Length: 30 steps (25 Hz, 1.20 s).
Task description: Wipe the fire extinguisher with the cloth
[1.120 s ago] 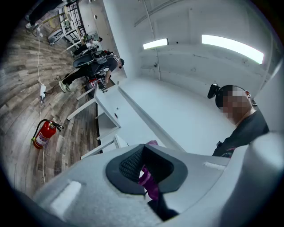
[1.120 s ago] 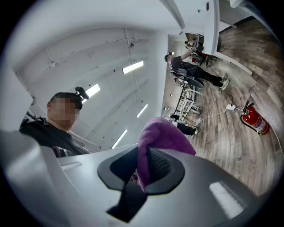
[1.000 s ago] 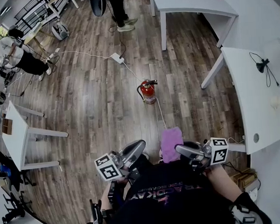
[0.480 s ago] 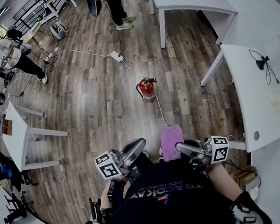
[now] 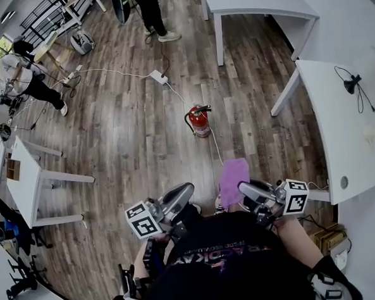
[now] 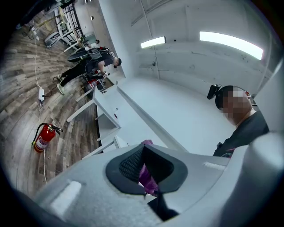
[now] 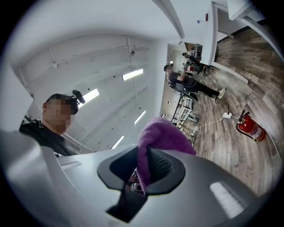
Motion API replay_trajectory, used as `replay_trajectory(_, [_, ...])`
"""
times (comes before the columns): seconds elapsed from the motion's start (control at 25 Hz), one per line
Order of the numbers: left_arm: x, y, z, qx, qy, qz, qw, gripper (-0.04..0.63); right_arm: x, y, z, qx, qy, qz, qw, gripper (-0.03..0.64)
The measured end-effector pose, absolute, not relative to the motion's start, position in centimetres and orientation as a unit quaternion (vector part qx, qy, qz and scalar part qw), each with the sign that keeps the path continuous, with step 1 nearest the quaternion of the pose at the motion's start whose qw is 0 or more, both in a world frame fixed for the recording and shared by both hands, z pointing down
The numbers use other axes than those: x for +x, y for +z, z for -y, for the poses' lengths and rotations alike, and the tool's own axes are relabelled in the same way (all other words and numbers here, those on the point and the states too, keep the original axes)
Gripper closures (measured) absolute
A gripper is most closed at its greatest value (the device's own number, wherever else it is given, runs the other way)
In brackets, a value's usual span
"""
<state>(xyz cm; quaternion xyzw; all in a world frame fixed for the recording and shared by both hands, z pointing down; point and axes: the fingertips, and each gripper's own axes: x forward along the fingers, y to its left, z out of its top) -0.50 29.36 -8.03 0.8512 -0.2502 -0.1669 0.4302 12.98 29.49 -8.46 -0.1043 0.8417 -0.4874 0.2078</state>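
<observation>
Right fingers [image 7: 160, 165] just opening slightly, cloth [image 7: 162, 133] between them; left fingers [image 6: 128, 166] stay closed.

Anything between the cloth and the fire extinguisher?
Nothing visible blocks it. Only bare wood floor and a thin white cable lie between the purple cloth, clamped in the right hand-held gripper whose jaws just opened slightly, and the fire extinguisher.

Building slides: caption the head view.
A purple cloth held ready; the red fire extinguisher stands untouched on the wood floor ahead.

Fire extinguisher [image 5: 200, 122] stands on wood floor [image 5: 142, 136], purple cloth [image 5: 232, 178] well apart.
</observation>
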Motion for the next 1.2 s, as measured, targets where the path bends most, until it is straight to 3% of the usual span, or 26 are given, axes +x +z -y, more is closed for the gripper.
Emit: replay_trajectory(1.2, [2.3, -7.3, -20.7, 0.861, -0.126, 0.192, 0.454, 0.598, 16.3, -8.5, -21.7, -0.181, -0.476, -0.828, 0.236, 0.560])
